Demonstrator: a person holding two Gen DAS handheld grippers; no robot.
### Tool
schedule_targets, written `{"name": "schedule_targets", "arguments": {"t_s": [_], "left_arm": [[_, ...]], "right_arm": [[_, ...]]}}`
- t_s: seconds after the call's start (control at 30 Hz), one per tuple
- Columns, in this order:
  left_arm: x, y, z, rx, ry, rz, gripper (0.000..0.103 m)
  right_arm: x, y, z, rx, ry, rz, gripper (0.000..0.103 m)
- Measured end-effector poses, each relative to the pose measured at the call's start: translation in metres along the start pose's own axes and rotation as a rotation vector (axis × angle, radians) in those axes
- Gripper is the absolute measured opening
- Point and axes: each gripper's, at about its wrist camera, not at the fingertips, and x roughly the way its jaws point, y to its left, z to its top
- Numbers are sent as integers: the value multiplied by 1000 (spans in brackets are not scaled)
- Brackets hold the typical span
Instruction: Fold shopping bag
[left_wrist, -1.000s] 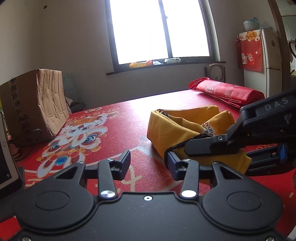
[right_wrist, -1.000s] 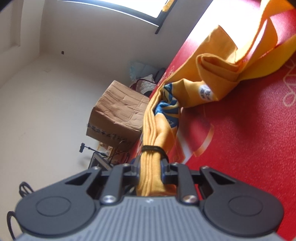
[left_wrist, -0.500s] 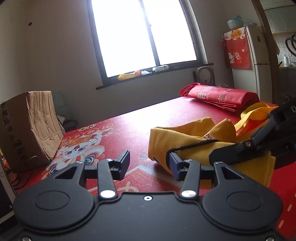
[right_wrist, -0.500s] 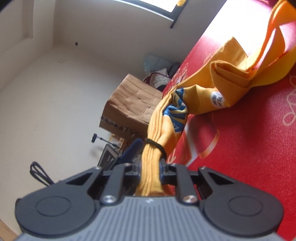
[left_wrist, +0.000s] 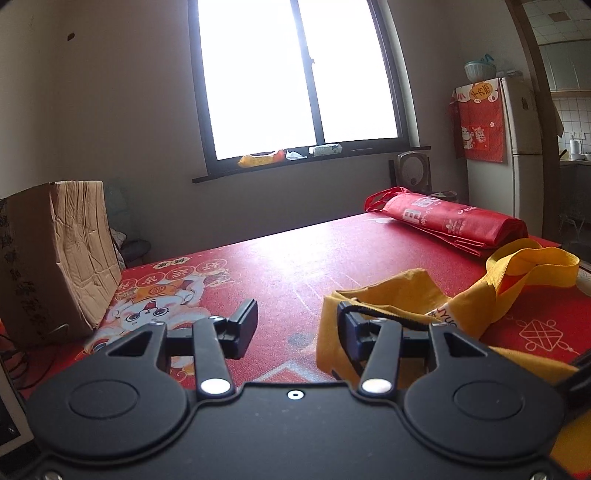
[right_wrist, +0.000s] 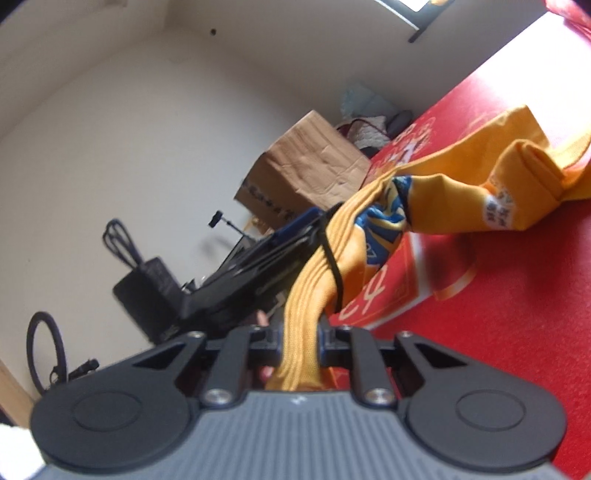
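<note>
Fingers of the right gripper (right_wrist: 301, 341) are clamped on a bunched, pleated end of the yellow shopping bag (right_wrist: 454, 192), the cloth squeezed into a narrow roll between the pads. Fingers of the left gripper (left_wrist: 295, 325) stand about half apart with only bare table between them. A black elastic band (right_wrist: 332, 269) loops round the bundle just ahead of the right pads; in the left view the band (left_wrist: 384, 315) hooks over the right-hand finger tip, stretched against the bag.

Beyond the grip the bag trails loosely across the red table (left_wrist: 288, 258), its handle (left_wrist: 532, 262) arched up at the far end. A folded red bag (left_wrist: 454, 221) lies well apart, near the far edge, and a cardboard box (left_wrist: 51, 254) stands off the left side.

Judging by this, the step is banding the bundle. Doing it well means keeping the right grip firm so the pleats stay stacked, spreading the band evenly, and sliding it further along the roll before letting go.
</note>
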Motion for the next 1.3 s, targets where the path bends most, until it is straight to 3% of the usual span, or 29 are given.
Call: {"name": "schedule_targets", "arguments": {"t_s": [0.17,0.3,0.4,0.67,0.83,0.97,1.17,1.3], "left_arm": [[7,6,2,-22,12,-8,51],[15,15,13,-91,70,-95,51],[21,9,25,-57,107,-148,49],[47,2,29,-5,173,-125,49],[52,14,22,-62,167,-126,56],[46,20,20,-62,123,-152,57],[27,32,12,-169,50,-253,54],[12,30,6,-179,-34,-289,51]], "right_arm": [[-2,4,0,-14,15,9,15],[5,7,-3,-62,58,-40,15],[15,9,-5,-105,91,-87,15],[37,48,-13,-366,166,-158,15],[22,33,-4,-230,136,-93,15],[2,13,5,-46,91,21,15],[-33,-14,27,225,-60,236,14],[-34,-11,43,257,-86,273,14]]}}
